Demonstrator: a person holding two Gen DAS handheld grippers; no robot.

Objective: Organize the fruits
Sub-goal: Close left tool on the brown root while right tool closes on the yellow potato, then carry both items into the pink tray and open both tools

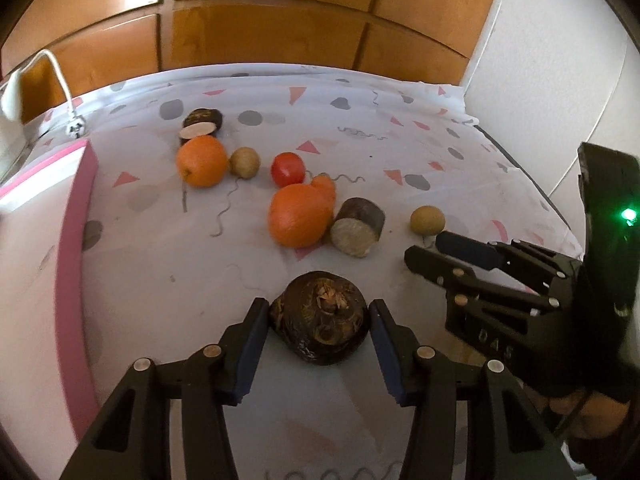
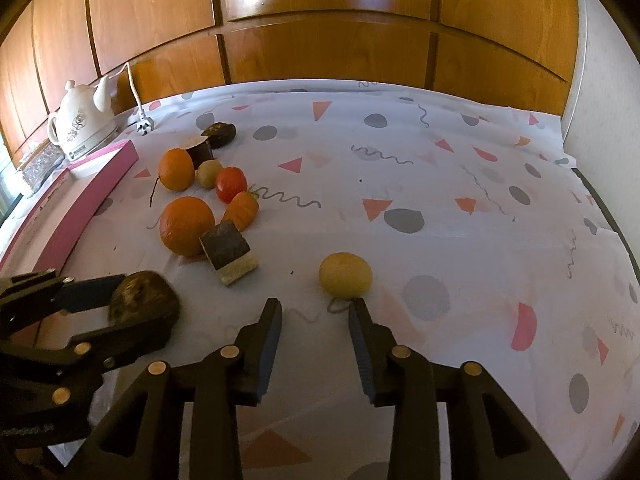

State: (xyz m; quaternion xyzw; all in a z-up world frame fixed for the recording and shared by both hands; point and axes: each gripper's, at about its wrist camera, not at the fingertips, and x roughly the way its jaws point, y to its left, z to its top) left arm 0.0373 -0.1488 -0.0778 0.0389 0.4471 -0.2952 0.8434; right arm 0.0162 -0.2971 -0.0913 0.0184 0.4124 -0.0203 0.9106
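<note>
My left gripper [image 1: 318,312] is shut on a dark brown round root [image 1: 320,318], which also shows in the right wrist view [image 2: 144,298]. My right gripper [image 2: 316,312] is open and empty, just short of a small yellow-brown fruit [image 2: 345,274], seen too in the left wrist view [image 1: 427,220]. On the patterned cloth lie two oranges [image 2: 186,225] [image 2: 176,169], a carrot [image 2: 241,209], a red tomato [image 2: 231,184], another small yellow-brown fruit [image 2: 209,173] and cut dark root pieces [image 2: 230,255] [image 2: 200,148].
A pink-edged white board [image 2: 100,184] lies along the left. A white kettle [image 2: 82,122] with a cord and plug stands at the back left. Wooden cabinet panels [image 2: 320,20] back the table. The right gripper's body [image 1: 520,300] is close to the left gripper's right side.
</note>
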